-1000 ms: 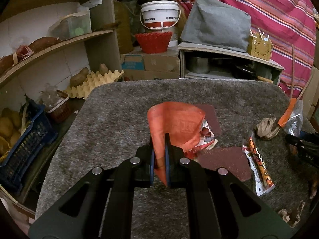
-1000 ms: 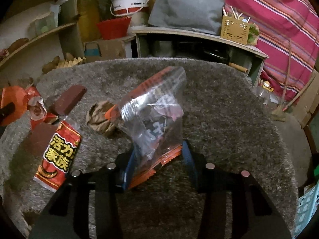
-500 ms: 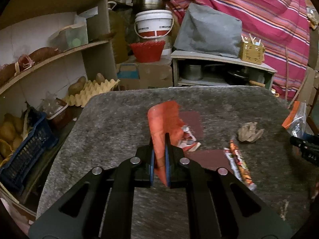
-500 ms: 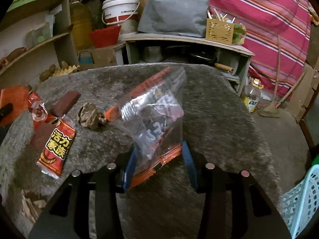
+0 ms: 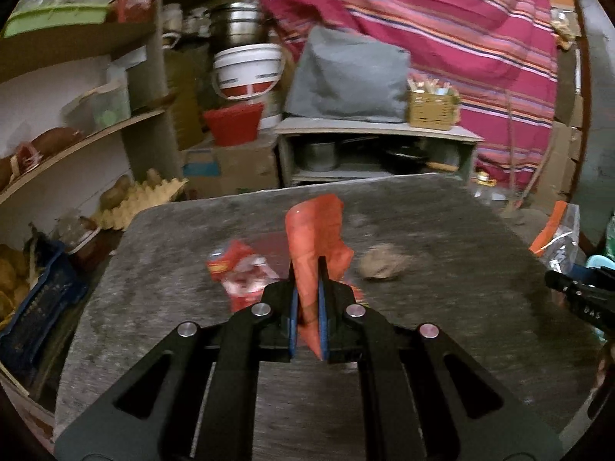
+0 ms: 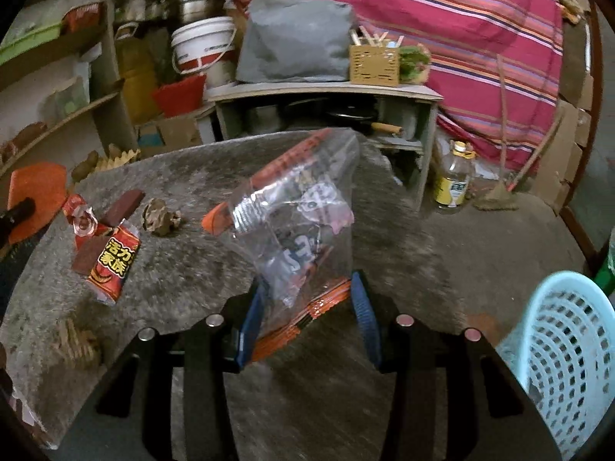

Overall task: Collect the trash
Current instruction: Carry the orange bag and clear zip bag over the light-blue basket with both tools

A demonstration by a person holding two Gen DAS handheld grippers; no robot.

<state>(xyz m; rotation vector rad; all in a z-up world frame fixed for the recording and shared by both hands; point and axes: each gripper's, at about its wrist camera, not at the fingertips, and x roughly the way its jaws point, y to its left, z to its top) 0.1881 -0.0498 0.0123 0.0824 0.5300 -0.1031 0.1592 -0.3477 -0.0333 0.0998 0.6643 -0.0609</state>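
Observation:
My left gripper (image 5: 307, 303) is shut on an orange wrapper (image 5: 313, 230), held up above the grey table (image 5: 442, 230). My right gripper (image 6: 307, 307) holds a clear plastic bag with orange edges (image 6: 296, 215), its jaws partly apart with the bag pinched between the blue pads. The same bag (image 5: 555, 236) shows at the right edge of the left wrist view. On the table lie a red snack wrapper (image 6: 113, 261), a brown bar wrapper (image 6: 123, 203), a crumpled brown paper ball (image 6: 159, 217) and a red-white wrapper (image 5: 240, 272).
A light blue perforated basket (image 6: 565, 349) stands on the floor at the lower right, beyond the table's edge. Shelves with potatoes and an egg tray (image 5: 142, 196) line the left. A low cabinet (image 6: 326, 115), a bottle (image 6: 453, 180) and a striped cloth are behind.
Both grippers have pulled back and risen with their items, swinging right. The blue basket has come into the right wrist view. Table litter has slid left in both views.

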